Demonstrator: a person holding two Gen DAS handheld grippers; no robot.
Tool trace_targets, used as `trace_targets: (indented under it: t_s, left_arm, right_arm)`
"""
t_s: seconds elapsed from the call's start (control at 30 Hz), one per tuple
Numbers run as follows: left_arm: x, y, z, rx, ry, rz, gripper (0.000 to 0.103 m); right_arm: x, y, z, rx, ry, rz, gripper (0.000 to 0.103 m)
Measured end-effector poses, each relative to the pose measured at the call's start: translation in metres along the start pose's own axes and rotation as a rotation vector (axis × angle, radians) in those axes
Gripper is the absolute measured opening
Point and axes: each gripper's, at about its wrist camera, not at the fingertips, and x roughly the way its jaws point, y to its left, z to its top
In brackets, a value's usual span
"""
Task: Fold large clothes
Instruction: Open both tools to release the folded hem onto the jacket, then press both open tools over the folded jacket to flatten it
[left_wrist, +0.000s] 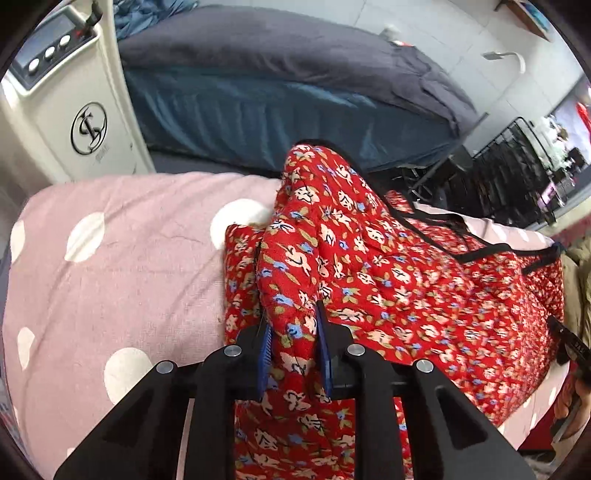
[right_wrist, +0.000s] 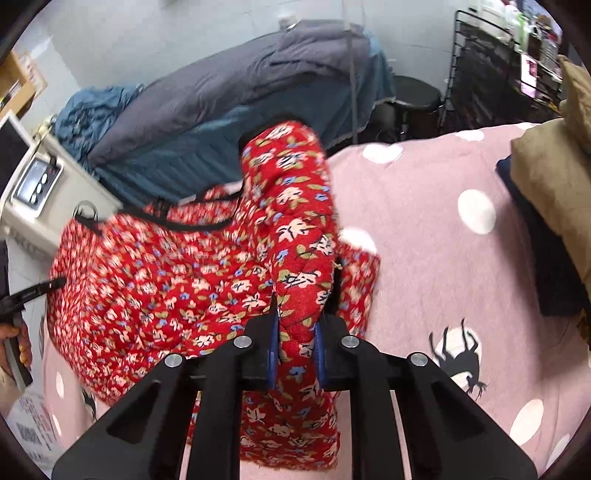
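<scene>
On the pink dotted blanket (left_wrist: 110, 266), a red flowered dress (left_wrist: 424, 280) is lifted by both tongs, with the far side of the cloth raised above the bed and part of it lying down on the blanket. At the left stands a cream machine with round buttons (left_wrist: 66, 92), beside a second bed under a grey quilt (left_wrist: 277, 48).

Next, the left gripper (left_wrist: 294, 354) is clenched on a thick bunch of the dress, the blue pads (left_wrist: 323, 350) pressing cloth from both sides. Across the span, the right gripper (right_wrist: 294, 354) is likewise clamped on another bunched edge of the dress, cloth draping over and below its fingers. Farther right on the blanket sit a tan bundle (right_wrist: 554, 184) over something dark blue, well apart from the dress.

By my judgement, a fold is in mid-carry: two held edges are being brought over the rest of the dress. What follows calls for both grippers to travel together, keep the span taut and level, lay the held edge squarely onto the lower layer, then let go. Blur makes the trim line hard to read.
</scene>
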Motion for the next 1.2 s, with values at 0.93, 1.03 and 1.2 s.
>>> trace_targets:
  t_s: [0.93, 1.03, 1.2]
  left_arm:
    - [-0.053, -0.134, -0.128, 0.265, -0.155, 0.104, 0.092]
    - [-0.037, -0.157, -0.149, 0.305, -0.114, 0.118, 0.092]
    - [-0.019, -0.174, -0.134, 0.327, -0.102, 0.142, 0.093]
  right_arm:
    - [-0.012, 0.08, -0.095, -0.143, 0.014, -0.097, 0.066]
    - [-0.008, 0.102, -0.122, -0.201, 0.048, -0.071, 0.066]
    - [-0.007, 0.114, -0.125, -0.226, 0.051, -0.06, 0.066]
